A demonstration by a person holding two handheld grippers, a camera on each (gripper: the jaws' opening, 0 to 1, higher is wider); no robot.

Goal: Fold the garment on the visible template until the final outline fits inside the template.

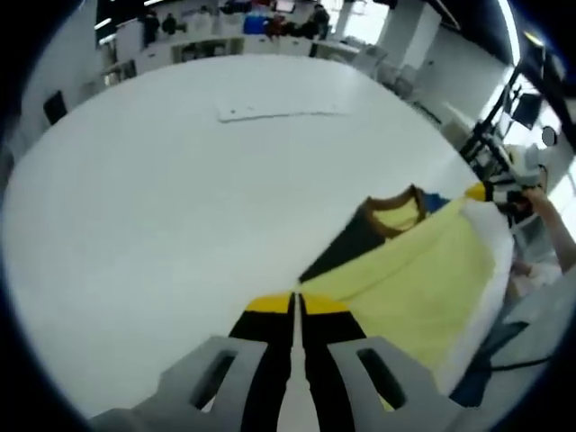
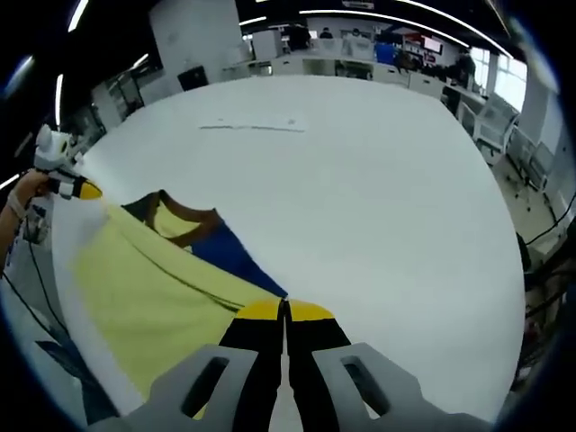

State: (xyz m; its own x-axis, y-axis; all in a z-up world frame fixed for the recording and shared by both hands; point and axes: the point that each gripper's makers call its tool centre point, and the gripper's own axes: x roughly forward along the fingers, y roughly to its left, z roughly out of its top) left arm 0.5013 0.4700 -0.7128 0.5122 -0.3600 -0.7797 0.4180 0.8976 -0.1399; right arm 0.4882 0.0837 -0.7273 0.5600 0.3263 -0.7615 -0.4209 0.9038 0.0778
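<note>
A yellow garment [image 1: 418,279] with a brown collar [image 1: 393,211], a black sleeve [image 1: 346,247] and a blue sleeve lies stretched along the near edge of the white table [image 1: 162,198]. My left gripper [image 1: 295,304] is shut, with a corner of the garment pinched at its yellow tips. My right gripper [image 2: 284,310] is likewise shut on the garment [image 2: 144,288] beside the blue sleeve [image 2: 229,256]. Each gripper appears in the other's view, the right gripper [image 1: 490,191] and the left gripper [image 2: 76,187], held by a hand. A flat white template [image 1: 279,112] [image 2: 252,127] lies far across the table.
The table edge [image 1: 490,306] runs just under the garment, with cables and the floor below. Desks, chairs and people stand at the back of the room [image 1: 252,27]. A chair [image 2: 504,121] stands at the table's right side.
</note>
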